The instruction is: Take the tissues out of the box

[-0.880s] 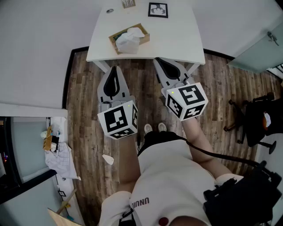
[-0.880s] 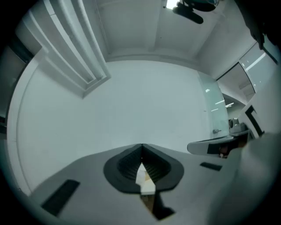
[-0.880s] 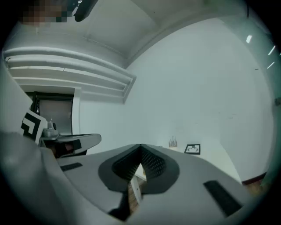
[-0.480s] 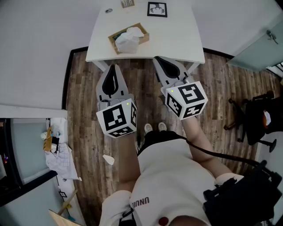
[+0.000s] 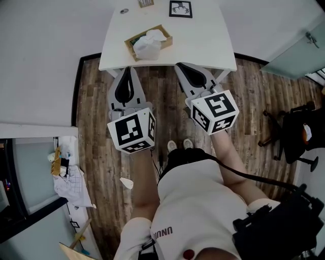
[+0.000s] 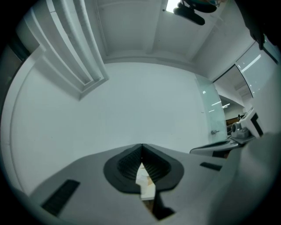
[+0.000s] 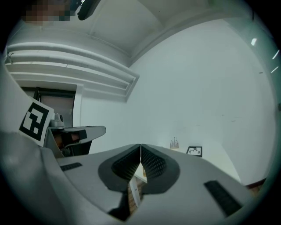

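A brown tissue box [image 5: 148, 42] sits on the white table [image 5: 203, 48], left of its middle, with white tissues [image 5: 150, 44] bulging out of its top. My left gripper [image 5: 128, 73] hangs over the wooden floor just short of the table's near edge, below the box, jaws shut and empty. To its right my right gripper [image 5: 184, 68] is at the same edge, also shut with nothing between its jaws. Both gripper views look mostly at white wall; the left gripper [image 6: 141, 151] and right gripper [image 7: 140, 151] tips meet.
At the table's far edge are a black-and-white marker card [image 5: 181, 9], a small round object [image 5: 124, 11] and a small rack [image 5: 146, 3]. A black office chair [image 5: 297, 134] stands at the right. Clutter [image 5: 63, 170] lies by the left wall. A crumpled tissue [image 5: 126, 183] is on the floor.
Both grippers have moved slightly forward, toward the table's near edge. Both have stayed shut.
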`<move>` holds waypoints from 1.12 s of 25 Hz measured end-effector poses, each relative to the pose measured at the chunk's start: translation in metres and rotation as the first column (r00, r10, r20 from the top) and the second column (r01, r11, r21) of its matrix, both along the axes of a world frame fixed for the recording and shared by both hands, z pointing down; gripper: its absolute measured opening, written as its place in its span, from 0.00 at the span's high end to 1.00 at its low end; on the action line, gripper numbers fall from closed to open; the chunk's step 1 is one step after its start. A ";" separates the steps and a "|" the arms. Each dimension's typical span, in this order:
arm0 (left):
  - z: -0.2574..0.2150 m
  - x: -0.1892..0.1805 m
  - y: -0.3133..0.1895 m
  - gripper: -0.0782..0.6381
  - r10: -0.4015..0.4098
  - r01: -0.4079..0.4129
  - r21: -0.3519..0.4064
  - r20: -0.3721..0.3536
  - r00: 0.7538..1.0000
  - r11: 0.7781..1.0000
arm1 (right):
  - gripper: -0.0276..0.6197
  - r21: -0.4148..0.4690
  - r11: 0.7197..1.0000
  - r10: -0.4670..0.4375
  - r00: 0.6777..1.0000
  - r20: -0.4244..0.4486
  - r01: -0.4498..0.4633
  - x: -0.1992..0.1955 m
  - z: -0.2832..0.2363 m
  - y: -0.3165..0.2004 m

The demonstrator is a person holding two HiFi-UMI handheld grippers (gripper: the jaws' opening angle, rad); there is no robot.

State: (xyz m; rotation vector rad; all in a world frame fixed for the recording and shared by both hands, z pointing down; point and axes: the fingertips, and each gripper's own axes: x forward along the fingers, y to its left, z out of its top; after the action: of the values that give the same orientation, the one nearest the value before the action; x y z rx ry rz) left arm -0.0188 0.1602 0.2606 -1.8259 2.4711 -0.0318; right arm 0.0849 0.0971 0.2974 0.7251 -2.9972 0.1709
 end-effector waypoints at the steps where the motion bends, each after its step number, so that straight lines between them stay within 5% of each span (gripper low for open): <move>1: 0.001 -0.003 -0.001 0.87 0.003 -0.003 -0.004 0.005 1.000 1.000 | 0.93 0.001 1.000 0.004 1.000 0.002 -0.004 -0.001 0.000 -0.001; 10: 0.013 -0.025 -0.010 0.87 0.054 -0.054 -0.028 -0.009 0.998 0.998 | 0.92 0.022 0.998 0.054 0.998 -0.034 -0.054 -0.014 0.004 -0.014; 18: 0.026 -0.047 -0.016 0.87 0.046 -0.047 -0.016 -0.101 0.994 0.999 | 0.92 0.016 0.996 0.089 0.995 -0.051 -0.088 -0.019 0.011 -0.026; 28: 0.038 -0.069 -0.030 0.87 0.031 -0.035 -0.024 -0.143 0.989 0.999 | 0.92 0.015 0.998 0.054 0.997 -0.059 -0.053 -0.043 0.019 -0.043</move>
State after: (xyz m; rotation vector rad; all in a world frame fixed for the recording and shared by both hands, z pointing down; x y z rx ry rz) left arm -0.0878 0.1302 0.2986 -1.9448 2.5443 0.0703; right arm 0.0424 0.0544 0.3160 0.7975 -2.9274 0.1297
